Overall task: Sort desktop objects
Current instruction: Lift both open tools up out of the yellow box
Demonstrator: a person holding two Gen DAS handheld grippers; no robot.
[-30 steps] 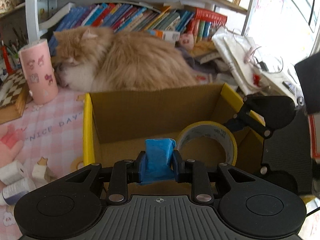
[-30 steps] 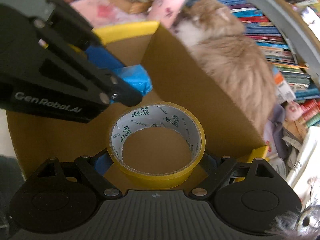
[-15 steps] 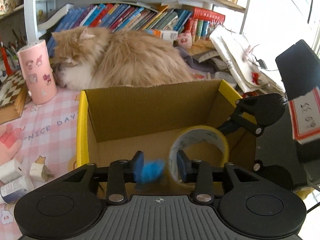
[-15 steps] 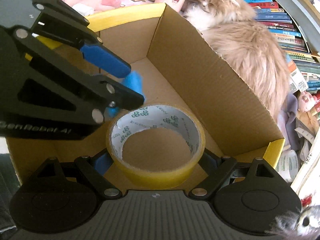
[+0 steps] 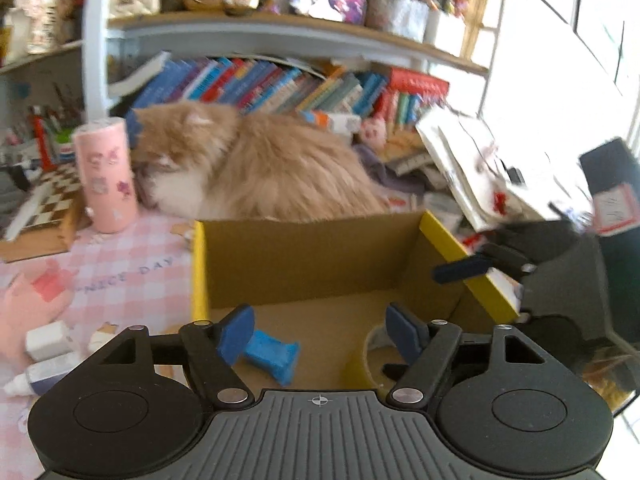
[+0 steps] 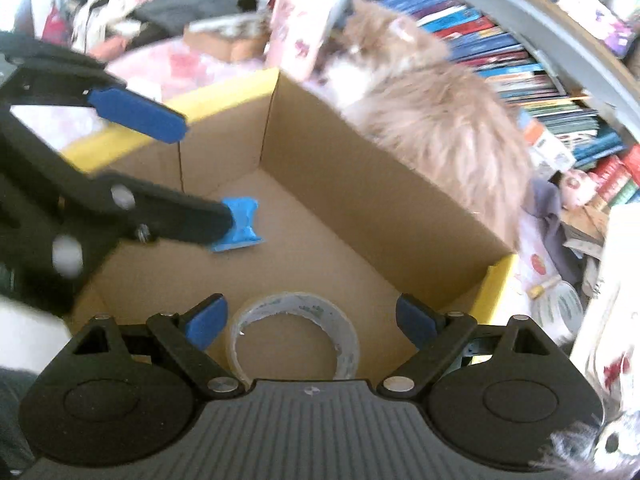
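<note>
Box sits under both claws: the left claw is opening, the soft, light blue packet lying loose below it, while the right claw hangs spread wide over the stiff tape roll, best pinched across its sides.

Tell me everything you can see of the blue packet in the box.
The blue packet is a small, bright blue wrapped item, pinched in the middle and flared at both ends, crinkled like plastic or foil. It lies flat on the floor of the cardboard box, toward the far left corner in the right wrist view, apart from the tape roll. Nothing grips it: the left gripper hangs above it, jaws opening, with one finger partly covering it in the right wrist view.
</note>
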